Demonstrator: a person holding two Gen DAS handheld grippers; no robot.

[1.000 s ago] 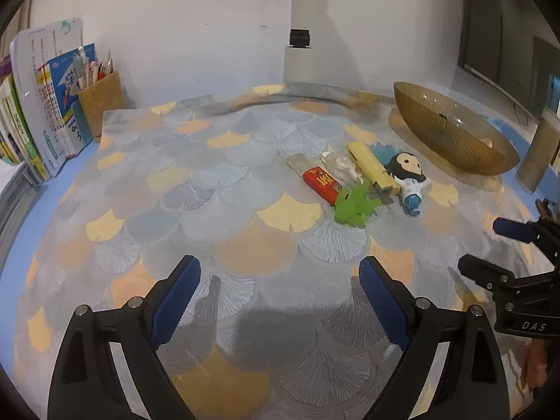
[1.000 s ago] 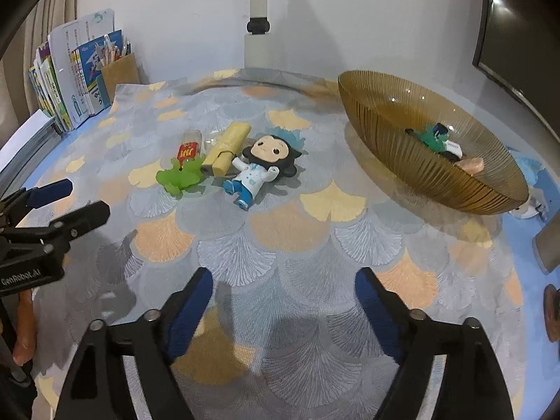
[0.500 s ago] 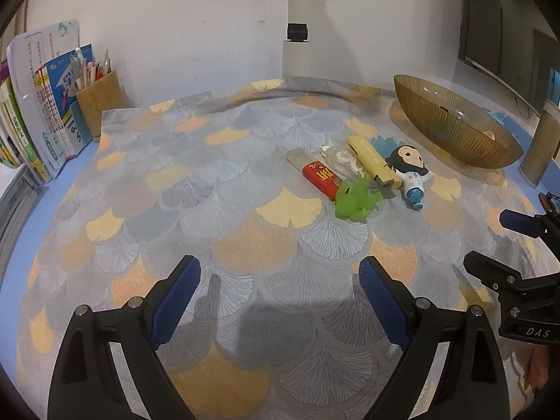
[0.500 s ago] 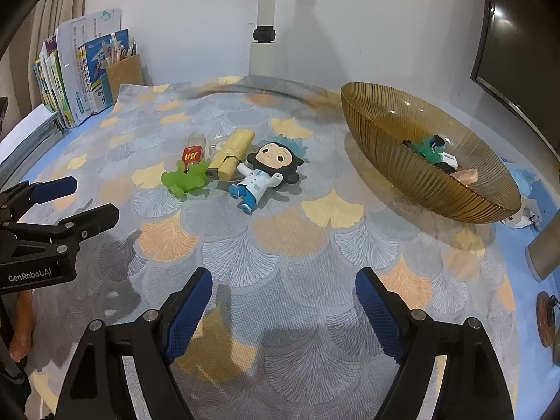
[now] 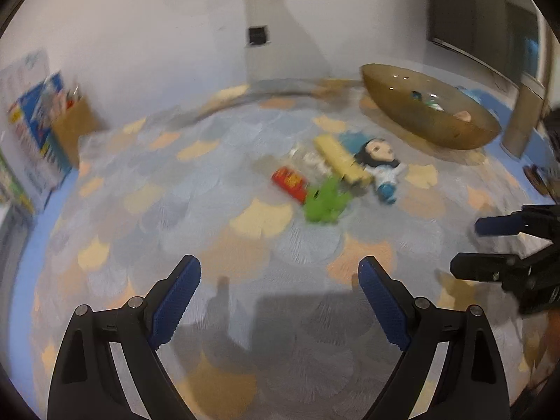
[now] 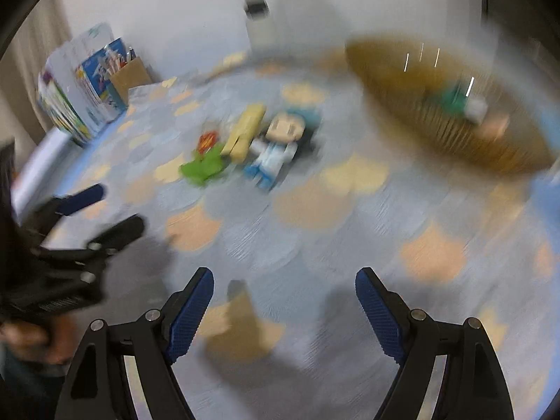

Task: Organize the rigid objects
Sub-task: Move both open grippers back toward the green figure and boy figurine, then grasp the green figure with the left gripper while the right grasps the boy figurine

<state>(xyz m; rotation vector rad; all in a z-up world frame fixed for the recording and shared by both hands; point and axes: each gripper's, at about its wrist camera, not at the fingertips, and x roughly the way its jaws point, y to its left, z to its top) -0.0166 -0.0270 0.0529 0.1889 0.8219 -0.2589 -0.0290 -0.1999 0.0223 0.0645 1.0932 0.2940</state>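
A small heap lies mid-table: a doll [image 5: 379, 161] [image 6: 280, 143] with dark hair and white coat, a yellow bar [image 5: 341, 161] [image 6: 246, 131], a green toy [image 5: 323, 203] [image 6: 204, 166] and a red pack [image 5: 290, 180] [image 6: 208, 140]. An amber bowl [image 5: 430, 119] [image 6: 437, 112] at the right holds a few small items. My left gripper [image 5: 280, 271] hovers open above bare cloth, short of the heap. My right gripper [image 6: 283, 281] hangs over the cloth nearer the bowl, its jaws closing with nothing between them. Both now views are blurred.
A fan-patterned cloth [image 5: 175, 192] covers the blue table. Books [image 5: 31, 129] [image 6: 70, 94] and a brown pen holder [image 5: 75, 126] [image 6: 131, 73] stand at the back left. The white wall runs behind. A hand [image 6: 31, 341] holds the left gripper's handle.
Both views have tilted and blurred as the grippers turned. The right gripper's jaws stand a little narrower. The heap and bowl lie where they were.
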